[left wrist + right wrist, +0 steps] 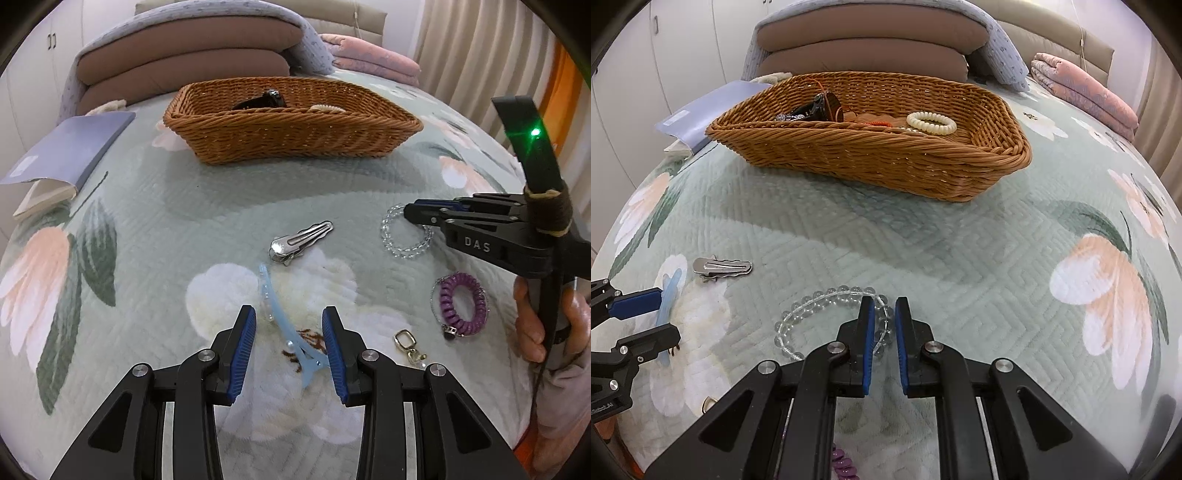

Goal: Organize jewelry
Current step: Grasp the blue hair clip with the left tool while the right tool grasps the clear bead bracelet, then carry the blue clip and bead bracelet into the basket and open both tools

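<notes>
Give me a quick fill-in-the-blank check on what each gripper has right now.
The right gripper is shut on the ___ bead bracelet.
The left gripper straddles the light ___ hair clip.
The cream hair tie lies in the wicker ___.
Missing words: clear; blue; basket.

2 close wrist views, shared basket (291, 125)

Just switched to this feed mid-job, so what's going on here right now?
A person is sorting jewelry on a bed into a wicker basket. The left gripper straddles a light blue hair clip, not clearly clamped. The right gripper is shut on a clear bead bracelet. A silver clip, purple coil tie and small clasp still lie loose. The basket already holds a cream coil tie and dark items.
</notes>
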